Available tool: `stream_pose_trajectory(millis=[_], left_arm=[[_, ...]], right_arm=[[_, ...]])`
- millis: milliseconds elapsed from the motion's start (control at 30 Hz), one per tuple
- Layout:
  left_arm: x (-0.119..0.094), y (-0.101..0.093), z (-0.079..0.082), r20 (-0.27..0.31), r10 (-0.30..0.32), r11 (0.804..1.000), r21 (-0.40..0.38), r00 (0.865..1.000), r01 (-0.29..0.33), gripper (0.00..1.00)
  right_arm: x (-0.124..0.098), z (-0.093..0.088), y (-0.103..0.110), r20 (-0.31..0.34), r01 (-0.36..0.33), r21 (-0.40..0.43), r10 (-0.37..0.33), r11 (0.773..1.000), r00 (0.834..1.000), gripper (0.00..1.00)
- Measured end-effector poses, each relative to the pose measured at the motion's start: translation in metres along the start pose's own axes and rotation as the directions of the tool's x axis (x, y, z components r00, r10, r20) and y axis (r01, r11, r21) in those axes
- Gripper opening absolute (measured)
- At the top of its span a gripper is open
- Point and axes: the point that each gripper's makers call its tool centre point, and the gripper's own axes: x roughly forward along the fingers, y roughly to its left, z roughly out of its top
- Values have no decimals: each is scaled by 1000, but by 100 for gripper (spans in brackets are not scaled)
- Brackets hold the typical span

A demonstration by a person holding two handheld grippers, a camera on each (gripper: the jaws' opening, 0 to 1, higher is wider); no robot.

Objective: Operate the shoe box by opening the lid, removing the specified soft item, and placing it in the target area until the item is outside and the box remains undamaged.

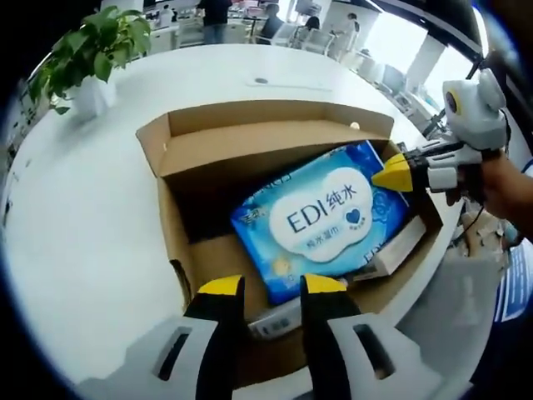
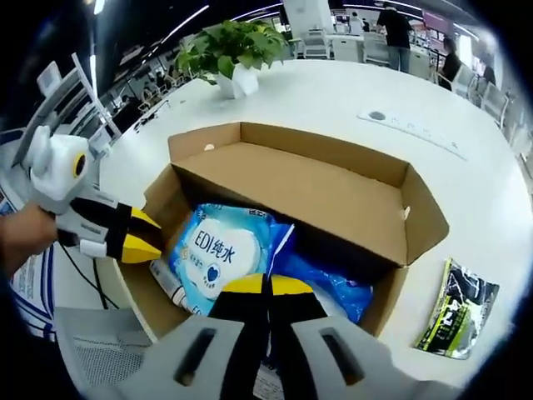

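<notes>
Inside open shoe box (image 1: 200,167), wipes pack (image 1: 321,218) partly hidden under lid flap.

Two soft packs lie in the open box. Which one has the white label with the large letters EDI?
The light blue wipes pack, lying on top beside the left gripper. The darker blue pack beside it shows no such label.

The shoe box (image 1: 250,158) is plain brown cardboard. The wipes pack (image 1: 321,217) in it is blue with a white cloud-shaped label, blue lettering and a blue heart. The surface (image 1: 83,233) is white. Both grippers' jaws are black with yellow tips.
</notes>
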Motion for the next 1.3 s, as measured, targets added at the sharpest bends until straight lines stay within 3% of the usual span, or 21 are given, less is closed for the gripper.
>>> stream_pose_trajectory(millis=[233,400,533,667,767,833,900,1133,1300], left_arm=[[16,-6,1,-39,-10,1000,11,999,10,26],[26,1,-3,-60,1,1000,-3,998,-1,24],[29,-1,-1,-50,-16,999,-36,999,15,22],[33,-7,1,-37,-65,990,-129,997,60,22],[33,-7,1,-40,-67,989,-138,997,61,22],[36,-12,0,-40,-99,975,-203,994,89,21],[36,-10,0,-40,-90,978,-190,995,81,20],[36,-8,-2,-56,-88,984,-162,995,78,2],[37,-10,-1,-60,-79,988,-136,995,70,0]], right_arm=[[1,-3,-5,3,8,6,-8,1000,1000,0],[2,-5,-7,0,9,9,-9,1000,1000,0],[3,-7,-9,-7,7,7,-7,1000,1000,0],[4,-11,-12,-10,5,13,-5,1000,1000,0],[5,-12,-13,-12,4,16,-4,1000,1000,0],[6,-13,-13,-13,3,17,-3,1000,1000,0],[7,-13,-13,-11,0,19,0,1000,1000,0],[7,-14,-15,-11,2,20,-2,1000,1000,0],[8,-14,-15,-11,3,18,-3,1000,1000,0]])
